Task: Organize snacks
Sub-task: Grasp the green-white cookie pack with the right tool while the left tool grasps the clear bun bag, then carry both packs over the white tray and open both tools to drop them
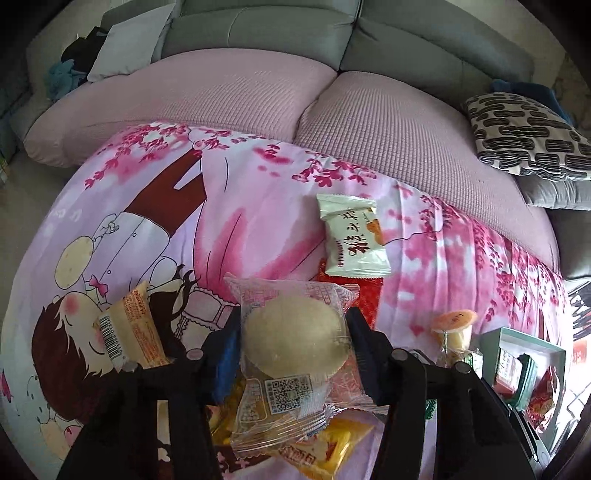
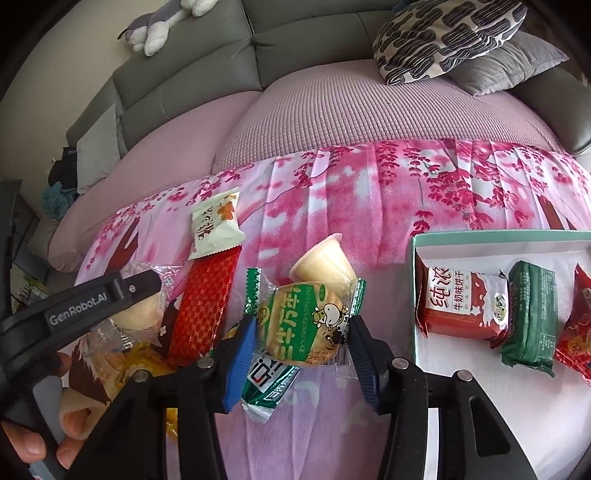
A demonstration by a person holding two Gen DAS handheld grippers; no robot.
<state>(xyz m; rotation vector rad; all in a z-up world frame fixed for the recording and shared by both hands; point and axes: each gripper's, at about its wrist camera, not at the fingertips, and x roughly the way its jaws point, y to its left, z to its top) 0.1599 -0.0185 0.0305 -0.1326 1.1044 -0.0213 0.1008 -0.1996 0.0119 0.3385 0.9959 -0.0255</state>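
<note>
**Both Fingers Closed on Wrapped Snacks Above the Printed Cloth**

1. Sofa (image 1: 258,33): grey, with pink-covered seat cushions. It spans the background of both views.

2. Printed cloth (image 2: 369,192): pink floral, spread in front of the seat cushions. It carries all loose snacks.

3. Box (image 2: 415,291): teal-rimmed with a white interior, on the right side of the cloth. It contains a red biscuit packet (image 2: 461,306), a dark green packet (image 2: 530,317) touching it, and a further red packet at the frame edge.

4. My left fingers (image 1: 293,336): closed part-way on a clear-wrapped round pastry (image 1: 295,332). Both pads press the wrapper sides. The pastry sits above a yellow packet (image 1: 325,446).

5. My right fingers (image 2: 303,332): closed part-way on a green-and-white milk biscuit packet (image 2: 306,321), one pad against each side.

6. Red patterned packet (image 2: 203,314): on the cloth, left of my right fingers.

7. White packet (image 1: 351,236): on the cloth beyond my left fingers, overlapping the far end of the red patterned packet.

8. Jelly cup (image 2: 323,264): tipped on its side, just behind the milk biscuit packet.
</note>
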